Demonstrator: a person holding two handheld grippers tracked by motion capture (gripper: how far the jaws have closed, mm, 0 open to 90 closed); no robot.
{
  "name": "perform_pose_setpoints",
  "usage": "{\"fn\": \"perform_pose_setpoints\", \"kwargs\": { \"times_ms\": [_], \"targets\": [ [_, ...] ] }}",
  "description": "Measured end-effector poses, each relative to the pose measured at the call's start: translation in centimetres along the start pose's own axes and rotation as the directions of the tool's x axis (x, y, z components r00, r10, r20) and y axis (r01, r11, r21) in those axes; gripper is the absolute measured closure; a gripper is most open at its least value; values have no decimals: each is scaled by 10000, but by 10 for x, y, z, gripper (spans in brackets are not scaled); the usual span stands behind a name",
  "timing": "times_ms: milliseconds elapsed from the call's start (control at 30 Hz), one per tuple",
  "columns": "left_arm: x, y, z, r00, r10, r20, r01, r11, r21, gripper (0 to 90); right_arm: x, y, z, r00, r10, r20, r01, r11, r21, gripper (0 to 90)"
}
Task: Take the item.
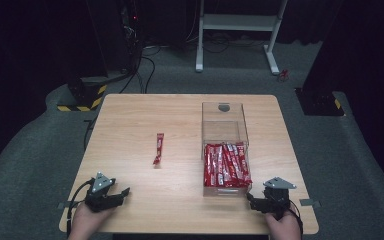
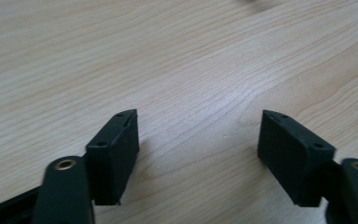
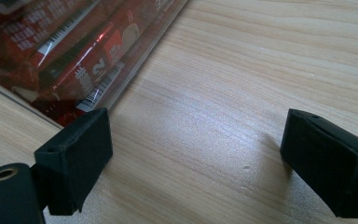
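Note:
A clear plastic box (image 1: 225,118) stands on the right half of the wooden table (image 1: 130,115); several red snack packets (image 1: 226,165) lie in its near part. One more red packet (image 1: 158,148) lies alone near the table's middle. My left gripper (image 1: 121,194) rests at the near left edge, open, with bare wood between its pads (image 2: 116,149). My right gripper (image 1: 252,199) sits at the near right, open, just in front of the box. In the right gripper view the red packets (image 3: 70,51) show through the box's corner, close to the left pad (image 3: 77,154).
Grey carpet surrounds the table. A white metal frame (image 1: 237,22) stands beyond the far edge. Black stands with yellow-striped bases (image 1: 82,97) and cables lie at the far left. A dark base (image 1: 320,102) sits at the far right.

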State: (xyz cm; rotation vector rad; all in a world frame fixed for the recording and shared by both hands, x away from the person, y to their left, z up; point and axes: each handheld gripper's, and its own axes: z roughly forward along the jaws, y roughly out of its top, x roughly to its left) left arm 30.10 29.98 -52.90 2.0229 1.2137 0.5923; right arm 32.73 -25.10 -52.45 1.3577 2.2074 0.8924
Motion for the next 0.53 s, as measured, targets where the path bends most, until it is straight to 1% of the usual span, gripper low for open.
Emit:
{"fn": "perform_pose_setpoints", "kwargs": {
  "times_ms": [33, 100, 133, 200, 300, 533],
  "targets": [
    [1, -1, 0, 10000, -58, 13, 58, 10000, 43, 267, 0, 0, 0, 10000, 2, 2, -2, 10000, 3, 88],
    [5, -1, 0, 9992, -327, 223, 325, 9994, 104, 226, 0, 0, 0, 10000, 14, 6, -14, 10000, 6, 88],
    [5, 0, 1, 9992, -338, 228, 335, 9994, 125, 220, 0, 0, 0, 10000, 21, 4, -21, 10000, 9, 88],
    [3, 1, 2, 9996, -217, 172, 214, 9996, 200, 200, 0, 0, 0, 10000, 34, 7, -34, 10000, 17, 88],
    [2, 3, 5, 9996, -192, 221, 186, 9995, 257, 166, 0, 0, 0, 10000, 14, 5, -14, 10000, 12, 88],
    [2, 3, 5, 9995, -202, 237, 196, 9995, 263, 162, 0, 0, 0, 10000, 12, 7, -12, 10000, 11, 88]
  ]
}}
